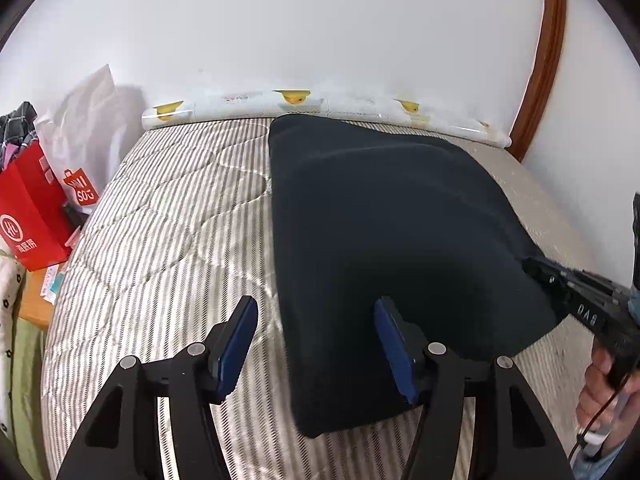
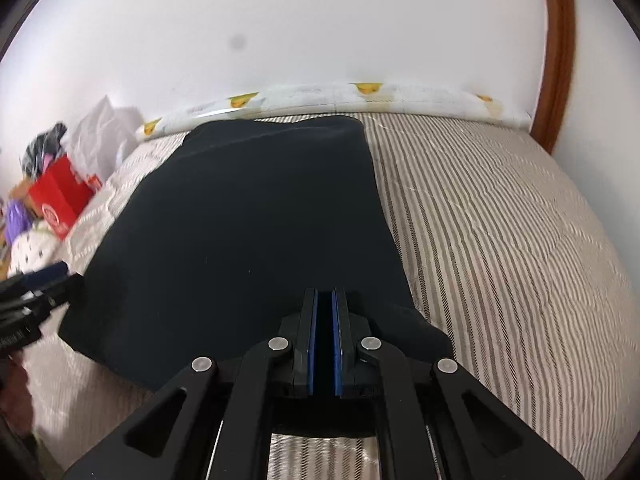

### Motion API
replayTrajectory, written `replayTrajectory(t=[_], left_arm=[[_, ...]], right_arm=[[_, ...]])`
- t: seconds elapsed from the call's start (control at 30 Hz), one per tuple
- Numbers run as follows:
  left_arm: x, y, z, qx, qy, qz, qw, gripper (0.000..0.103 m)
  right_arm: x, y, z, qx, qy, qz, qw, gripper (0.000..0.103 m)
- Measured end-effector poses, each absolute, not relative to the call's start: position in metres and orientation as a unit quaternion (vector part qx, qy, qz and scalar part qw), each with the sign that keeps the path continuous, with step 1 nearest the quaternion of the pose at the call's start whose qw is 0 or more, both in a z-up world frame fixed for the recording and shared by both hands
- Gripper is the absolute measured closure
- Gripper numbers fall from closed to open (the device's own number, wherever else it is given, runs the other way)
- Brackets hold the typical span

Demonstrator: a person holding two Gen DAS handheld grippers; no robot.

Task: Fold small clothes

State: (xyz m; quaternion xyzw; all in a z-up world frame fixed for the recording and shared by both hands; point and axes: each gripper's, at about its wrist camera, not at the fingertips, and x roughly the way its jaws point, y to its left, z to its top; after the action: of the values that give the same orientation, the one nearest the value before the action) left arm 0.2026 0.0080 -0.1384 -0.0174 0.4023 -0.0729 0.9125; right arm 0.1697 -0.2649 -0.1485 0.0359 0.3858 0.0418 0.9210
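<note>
Our left gripper [image 1: 316, 344] fingers gape empty over the dark folded garment [image 1: 384, 240] on the striped mattress [image 1: 168, 216], our right gripper [image 2: 327, 344] pinches its edge, bags [image 1: 40, 208] crowding the bedside.

1. One dark cloth [image 1: 384, 248], lying on the bed.
2. One bed [image 1: 168, 216] with a striped cover.
3. Two hand-held grippers: the left [image 1: 316, 344] and the right [image 2: 325, 344].
4. One red box [image 1: 28, 216] at the bedside.
5. One white bag [image 1: 86, 120] behind it.
6. One orange-printed bag [image 1: 81, 190], as far as the edge of the view lets me count.
7. One patterned roll [image 1: 320, 106] along the wall, showing three yellow duck prints, perhaps a fourth at its far end.
8. One hand [image 1: 600, 392] at the right edge.
</note>
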Motion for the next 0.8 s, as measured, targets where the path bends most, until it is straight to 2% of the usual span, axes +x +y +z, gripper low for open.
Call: replayTrajectory(t=[0.33, 0.4, 0.6, 0.8], left_arm=[[0.204, -0.005, -0.146, -0.01, 0.412, -0.082, 0.907, 0.044], [0.201, -0.003, -0.147, -0.014, 0.413, -0.079, 0.907, 0.041], [0.192, 0.003, -0.145, -0.021, 0.422, -0.077, 0.903, 0.04], [0.169, 0.01, -0.134, -0.032, 0.414, -0.071, 0.907, 0.04]], right_arm=[[0.167, -0.26, -0.151, -0.013, 0.396, 0.032, 0.917, 0.095], [0.167, -0.261, -0.151, -0.013, 0.398, 0.032, 0.917, 0.095], [0.157, -0.268, -0.146, -0.009, 0.402, 0.019, 0.915, 0.094], [0.138, -0.275, -0.135, 0.014, 0.406, -0.001, 0.914, 0.088]])
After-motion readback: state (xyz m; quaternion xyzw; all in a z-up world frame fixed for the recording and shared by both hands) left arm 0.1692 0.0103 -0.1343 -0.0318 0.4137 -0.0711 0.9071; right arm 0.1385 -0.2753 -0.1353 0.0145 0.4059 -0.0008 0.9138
